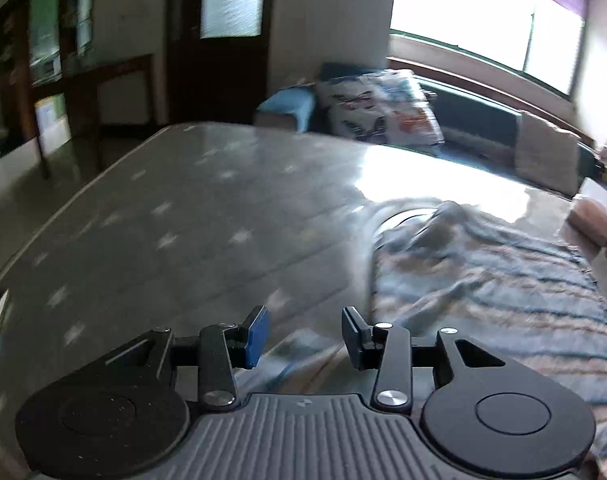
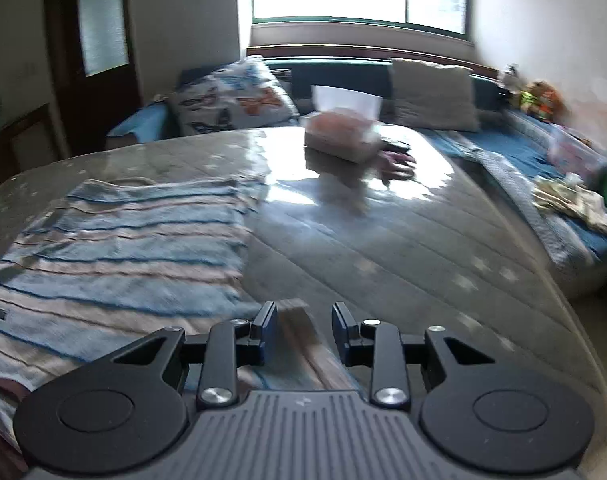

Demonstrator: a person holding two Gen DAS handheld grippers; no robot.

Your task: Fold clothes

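Note:
A blue and pink striped garment (image 1: 495, 284) lies spread on the glossy grey table (image 1: 191, 220), rumpled at its far end. In the left wrist view it fills the right side. My left gripper (image 1: 305, 338) is open and empty, just above the garment's near left edge. In the right wrist view the garment (image 2: 115, 248) lies flat at the left. My right gripper (image 2: 303, 332) is open and empty, over the garment's near right corner. The table (image 2: 403, 248) stretches ahead.
A pink tissue box (image 2: 341, 134) and a small dark object (image 2: 397, 162) sit at the table's far end. Behind are a blue sofa (image 2: 523, 148) with a butterfly pillow (image 2: 231, 98) and a grey cushion (image 2: 433, 94). A dark door (image 1: 219, 36) stands at the left.

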